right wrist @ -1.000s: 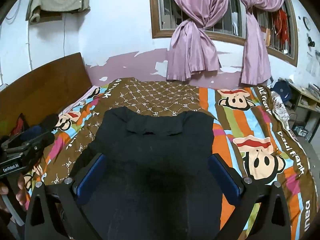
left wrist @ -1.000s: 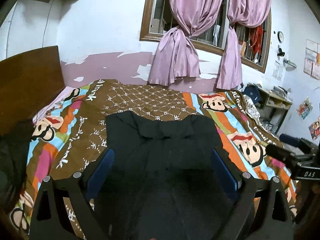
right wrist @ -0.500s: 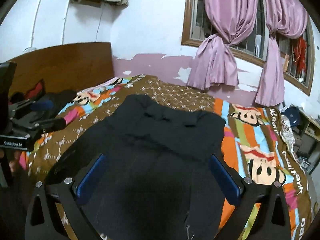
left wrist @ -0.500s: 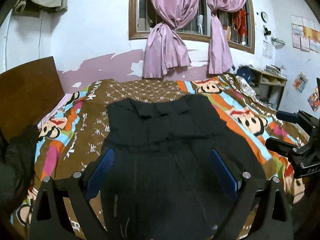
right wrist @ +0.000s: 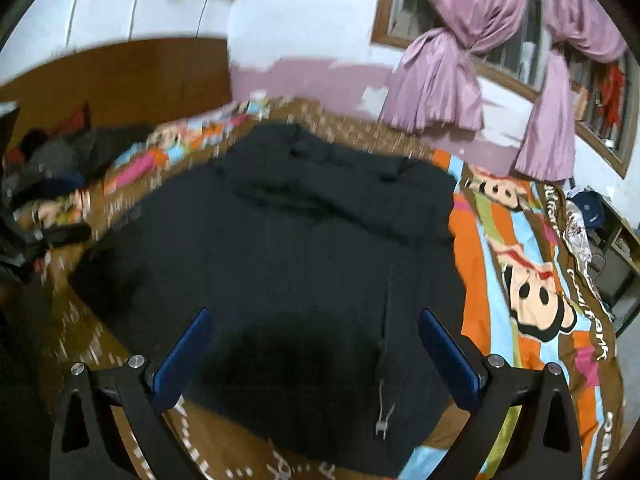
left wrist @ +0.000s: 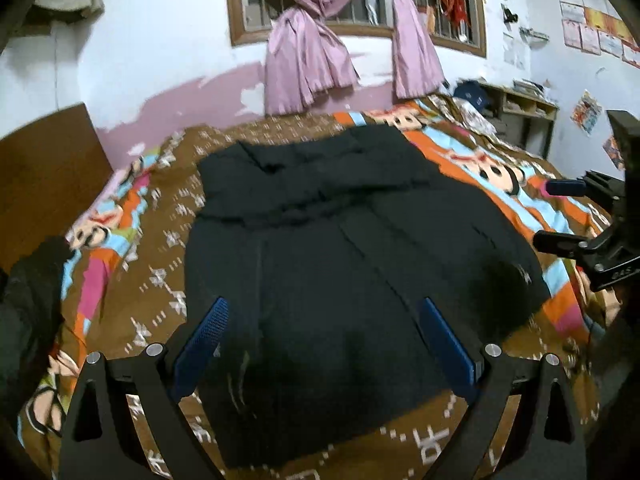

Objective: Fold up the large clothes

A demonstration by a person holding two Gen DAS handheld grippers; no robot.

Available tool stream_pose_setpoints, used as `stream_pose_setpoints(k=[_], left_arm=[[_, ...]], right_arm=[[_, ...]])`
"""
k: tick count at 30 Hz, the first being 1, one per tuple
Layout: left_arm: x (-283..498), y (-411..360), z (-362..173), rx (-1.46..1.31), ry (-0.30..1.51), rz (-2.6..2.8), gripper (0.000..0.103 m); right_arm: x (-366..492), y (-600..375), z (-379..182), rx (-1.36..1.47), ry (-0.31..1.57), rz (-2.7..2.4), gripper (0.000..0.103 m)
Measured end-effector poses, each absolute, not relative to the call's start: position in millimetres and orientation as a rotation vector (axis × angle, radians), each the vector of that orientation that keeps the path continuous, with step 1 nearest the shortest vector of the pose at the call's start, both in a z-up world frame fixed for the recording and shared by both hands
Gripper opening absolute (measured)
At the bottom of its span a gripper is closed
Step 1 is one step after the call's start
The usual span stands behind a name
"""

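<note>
Left wrist view. The black garment (left wrist: 340,248) lies spread flat on the patterned bedspread (left wrist: 160,216), collar end at the far side toward the window, hem at the near edge. A crosswise ridge runs across its upper part, so the collar section may already be turned down, but I cannot confirm this. My judgement: the task is at an early stage; the body of the garment is unfolded and the main folds remain. My left gripper (left wrist: 326,344) is spread wide. Its blue pads (left wrist: 202,344) sit apart over the near hem, holding nothing. I cannot tell whether the pads touch the cloth or hover just above it. My right gripper (left wrist: 576,216) appears at the right edge, over the bedspread beside the garment's right side; from here its opening is not readable.

Right wrist view. The same garment (right wrist: 312,256) fills the centre, with a zipper pull (right wrist: 382,420) near the near hem. My right gripper (right wrist: 314,354) is released, pads (right wrist: 448,360) wide apart above the near hem, grasping nothing. A dark clothes pile (right wrist: 60,160) lies at the far left by the wooden headboard (right wrist: 120,76). This view is motion-blurred on the left.
</note>
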State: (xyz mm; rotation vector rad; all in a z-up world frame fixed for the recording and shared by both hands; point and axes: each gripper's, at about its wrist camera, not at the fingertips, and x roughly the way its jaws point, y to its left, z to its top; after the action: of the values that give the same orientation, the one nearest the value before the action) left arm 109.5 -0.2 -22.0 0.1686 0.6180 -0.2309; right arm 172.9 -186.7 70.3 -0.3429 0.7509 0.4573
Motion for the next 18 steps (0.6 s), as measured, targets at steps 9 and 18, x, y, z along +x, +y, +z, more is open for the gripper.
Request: stream_pose_setpoints(k=[9,18], left_arm=[[110.5,-9.7,-83.2,0.228,0.875,-0.241,0.093],[112.6,-4.4,-110.8,0.197,0.911,-0.193,0.093]], right_arm=[[168.8,-173.7,5.3,-0.498,1.01,0.506,0.103],[171.0,-161.6,-31.2,-0.65,1.019,0.422,0.103]])
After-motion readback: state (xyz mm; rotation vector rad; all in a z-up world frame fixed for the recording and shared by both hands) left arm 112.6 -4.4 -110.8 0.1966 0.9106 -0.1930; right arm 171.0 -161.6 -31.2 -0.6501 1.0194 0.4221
